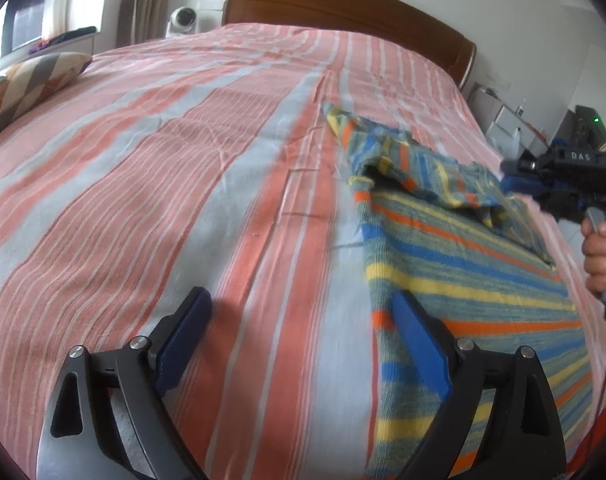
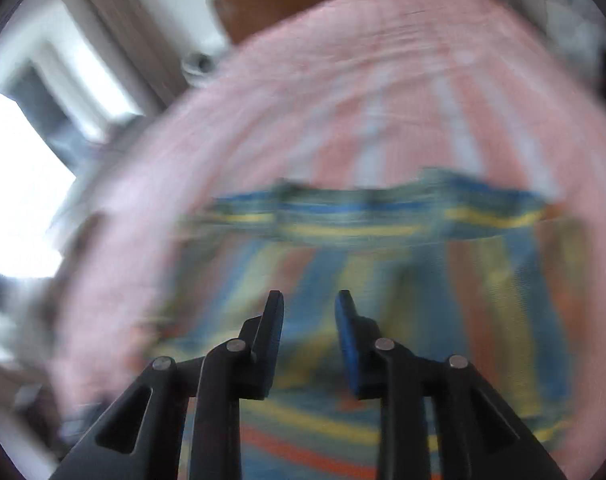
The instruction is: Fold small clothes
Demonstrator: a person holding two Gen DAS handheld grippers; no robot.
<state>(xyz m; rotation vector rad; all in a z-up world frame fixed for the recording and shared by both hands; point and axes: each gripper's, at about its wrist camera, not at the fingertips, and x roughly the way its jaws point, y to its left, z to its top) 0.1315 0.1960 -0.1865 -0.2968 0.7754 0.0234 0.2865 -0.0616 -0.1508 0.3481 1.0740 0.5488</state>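
A small striped knit garment (image 1: pixel 463 264), in green, blue, yellow and orange, lies flat on the bed with a sleeve folded over its far part. My left gripper (image 1: pixel 299 300) is open and empty, low over the bed at the garment's left edge; its right finger is over the fabric. My right gripper (image 2: pixel 309 300) is open and empty above the garment (image 2: pixel 363 248); that view is blurred by motion. The right gripper also shows in the left wrist view (image 1: pixel 515 168), at the garment's far right side, held by a hand.
The bed has a pink, white and grey striped cover (image 1: pixel 183 168) and a brown wooden headboard (image 1: pixel 343 4). A patterned pillow (image 1: pixel 27 84) lies at the far left. A white camera (image 1: pixel 183 20) stands by the headboard. Boxes and gear (image 1: pixel 515 124) are right of the bed.
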